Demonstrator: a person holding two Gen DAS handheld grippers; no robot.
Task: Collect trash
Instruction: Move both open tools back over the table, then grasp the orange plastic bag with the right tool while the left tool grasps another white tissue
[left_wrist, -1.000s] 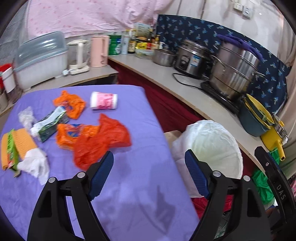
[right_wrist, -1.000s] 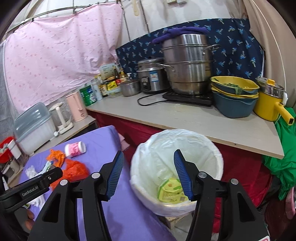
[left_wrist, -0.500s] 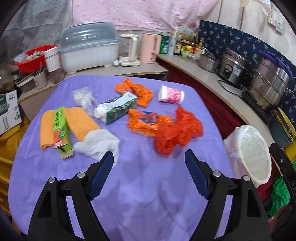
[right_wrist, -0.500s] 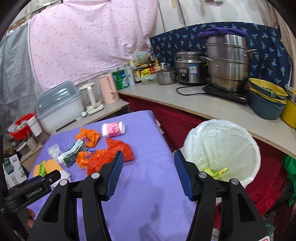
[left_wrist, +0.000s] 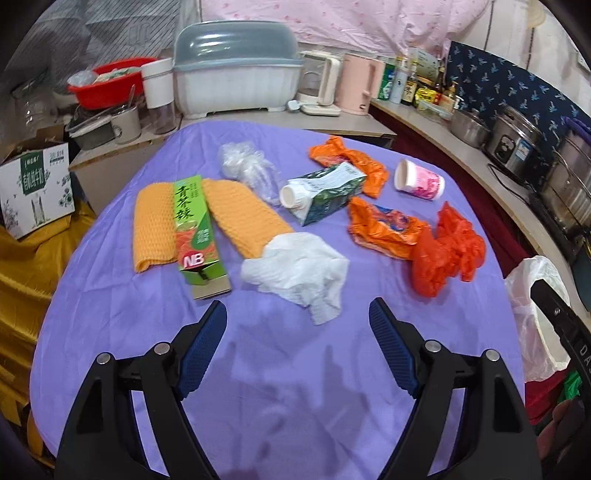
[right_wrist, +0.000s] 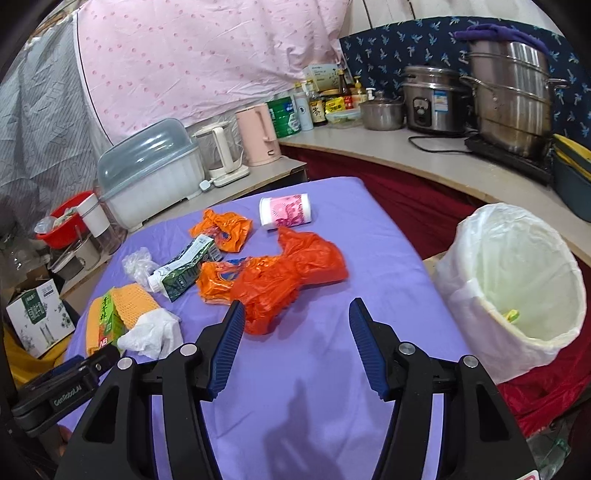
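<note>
Several pieces of trash lay on the purple table (left_wrist: 258, 369) ahead of both grippers, none yet grasped. The left gripper (left_wrist: 297, 332) hung with fingers spread wide and empty, the crumpled white tissue (left_wrist: 295, 269) just beyond its tips. The right gripper (right_wrist: 295, 332) was likewise released, the red plastic bag (right_wrist: 280, 280) just past its left finger and the lined bin (right_wrist: 517, 280) off to its right. A good pick probably meant straddling one bunched fold and closing fully, since thin film slips.
</note>
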